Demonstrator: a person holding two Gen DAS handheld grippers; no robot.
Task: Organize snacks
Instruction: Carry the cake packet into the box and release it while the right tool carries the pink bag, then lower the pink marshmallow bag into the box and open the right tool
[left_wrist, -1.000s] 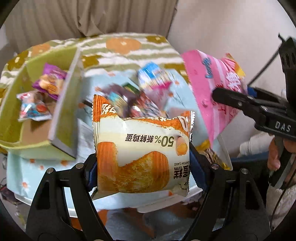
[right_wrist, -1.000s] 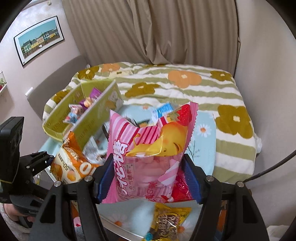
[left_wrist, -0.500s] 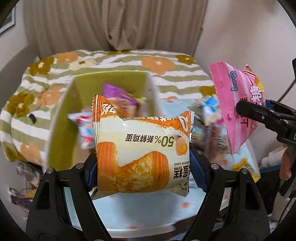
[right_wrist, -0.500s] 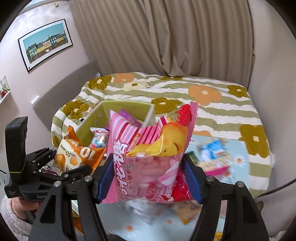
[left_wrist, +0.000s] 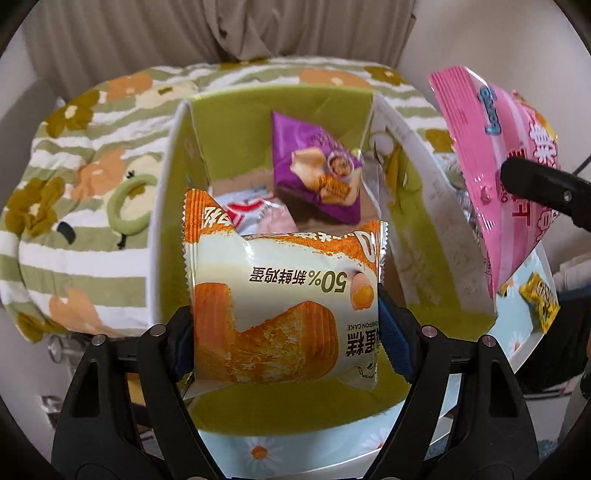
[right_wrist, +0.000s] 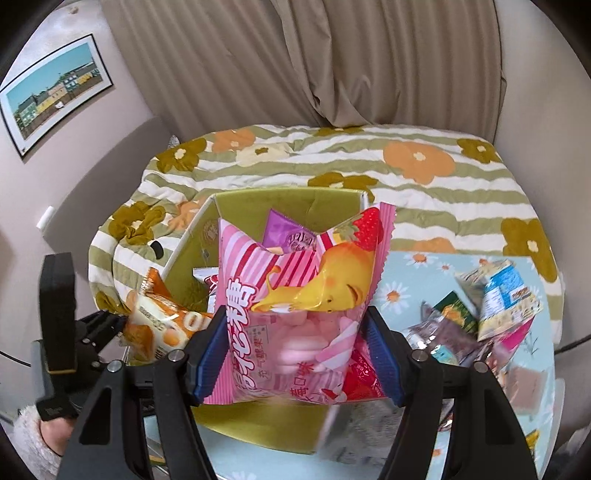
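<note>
Left-wrist view had the left gripper (left_wrist: 286, 328) clamped on the orange-and-cream chiffon cake packet (left_wrist: 284, 310), held above the open green cardboard box (left_wrist: 173, 206) at the left end of the daisy-print table (left_wrist: 524, 332). A crumpled purple foil snack pouch (left_wrist: 314, 170) already lay inside. Released crookedly, the slippery packet could have caught the box's near rim and slid off the table edge. To the right, the right gripper (right_wrist: 293, 354) was clamped on the pink striped strawberry marshmallow bag (right_wrist: 299, 310); both hands dropping at once risked a collision. Each packet hid the box floor beneath it, and the loose wrappers (right_wrist: 484, 314) at the table's right end were blurred.
</note>
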